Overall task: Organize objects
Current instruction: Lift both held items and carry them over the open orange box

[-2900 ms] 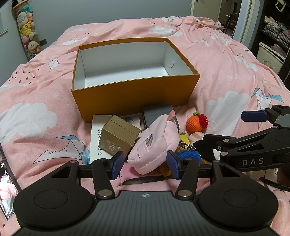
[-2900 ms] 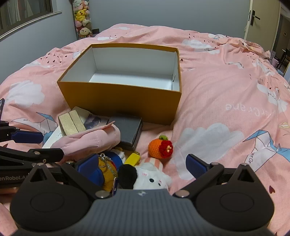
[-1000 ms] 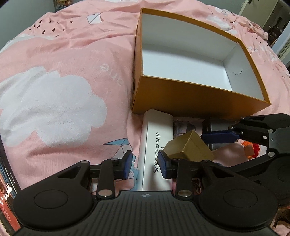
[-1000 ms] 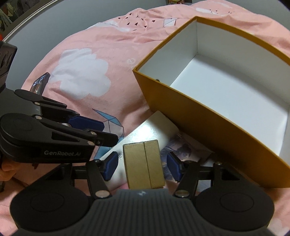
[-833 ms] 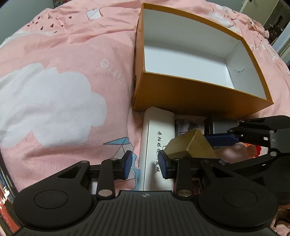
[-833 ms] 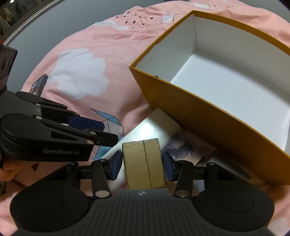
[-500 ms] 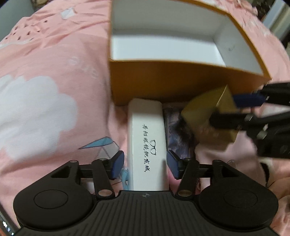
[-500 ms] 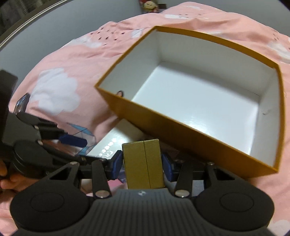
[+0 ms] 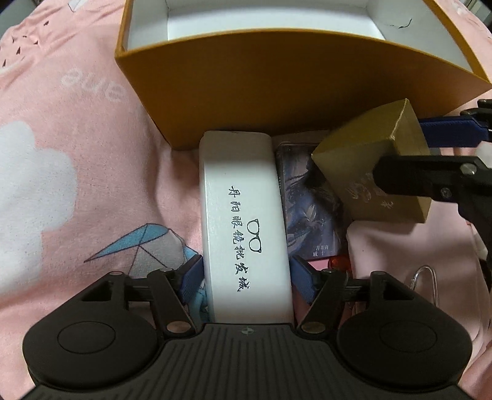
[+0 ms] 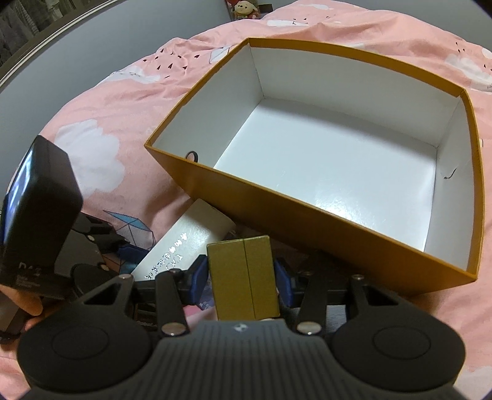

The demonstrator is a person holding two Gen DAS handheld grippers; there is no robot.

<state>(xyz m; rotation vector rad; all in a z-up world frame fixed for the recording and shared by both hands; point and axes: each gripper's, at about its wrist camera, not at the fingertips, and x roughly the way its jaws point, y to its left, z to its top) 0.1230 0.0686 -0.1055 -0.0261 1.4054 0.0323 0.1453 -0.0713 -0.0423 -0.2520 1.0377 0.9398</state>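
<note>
An open orange box [image 9: 276, 80] with a white inside lies on the pink bedspread; it also shows in the right wrist view [image 10: 323, 221]. My right gripper [image 10: 243, 277] is shut on a small gold box [image 10: 243, 277] and holds it raised in front of the orange box's near wall; the gold box also shows in the left wrist view [image 9: 372, 160]. My left gripper [image 9: 246, 277] has its blue pads against both sides of a white glasses case [image 9: 243, 221], which lies on the bed against the orange box.
A dark picture card [image 9: 307, 209] lies right of the glasses case. A pink pouch [image 9: 415, 246] lies under the gold box. The pink bedspread [image 9: 61, 154] spreads to the left. Plush toys [image 10: 246, 9] sit far back.
My right gripper closed on the gold box and lifted it toward the orange box. My left gripper moved right over the white glasses case and closed its pads on it.
</note>
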